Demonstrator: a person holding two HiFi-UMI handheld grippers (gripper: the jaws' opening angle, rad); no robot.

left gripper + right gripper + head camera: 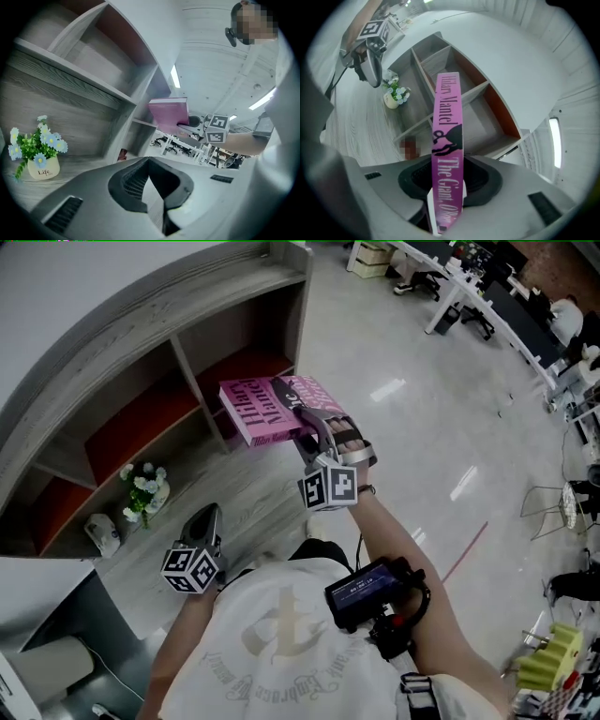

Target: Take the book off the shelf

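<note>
My right gripper (317,427) is shut on a pink book (267,407) and holds it in the air, clear of the grey shelf unit (141,324), in front of its right-hand compartments. In the right gripper view the book's spine (447,140) stands upright between the two jaws, its lower end clamped. My left gripper (203,521) hangs lower and to the left, shut with nothing in it; in its own view the jaws (150,161) meet at their tips. From there the book (169,115) and the right gripper (192,123) show beside the shelf's end.
A small white pot of flowers (142,491) and a white object (101,533) stand on the shelf's wooden ledge by the left gripper. Glossy floor (422,427) lies to the right. Desks and chairs (469,287) are far off at the top right.
</note>
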